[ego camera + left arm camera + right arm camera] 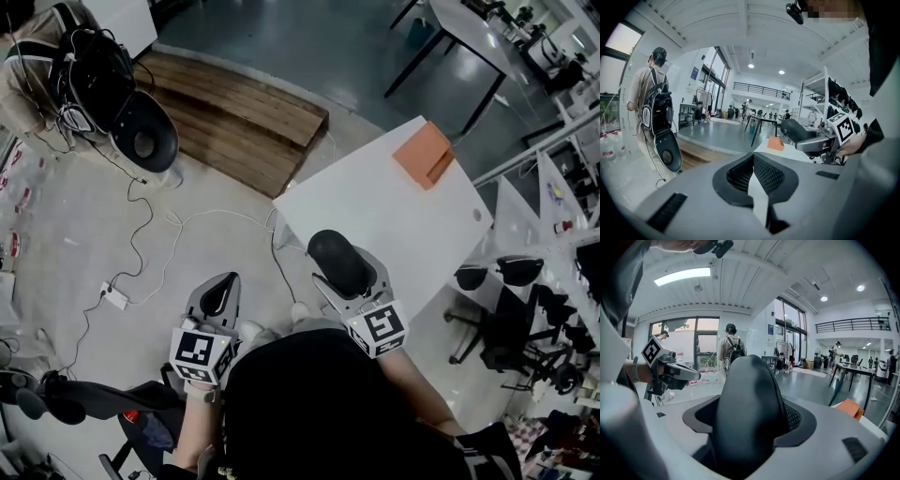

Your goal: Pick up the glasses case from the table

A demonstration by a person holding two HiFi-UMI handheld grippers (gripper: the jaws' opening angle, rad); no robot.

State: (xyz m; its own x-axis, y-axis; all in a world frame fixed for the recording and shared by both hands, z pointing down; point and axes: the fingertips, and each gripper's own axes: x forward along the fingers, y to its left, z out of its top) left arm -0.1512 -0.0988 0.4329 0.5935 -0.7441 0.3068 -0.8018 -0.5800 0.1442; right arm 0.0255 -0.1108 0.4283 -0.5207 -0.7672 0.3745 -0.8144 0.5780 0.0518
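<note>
The glasses case is a black, rounded oval. My right gripper is shut on it and holds it up over the near edge of the white table. In the right gripper view the case fills the space between the jaws and hides the fingertips. My left gripper is over the floor to the left of the table, shut with nothing in it; its mesh pads meet at the tips. The left gripper view also shows the held case.
An orange block lies on the table's far part. A wooden platform is beyond on the floor, with cables trailing left. Office chairs stand to the right. A person with a backpack stands at the left.
</note>
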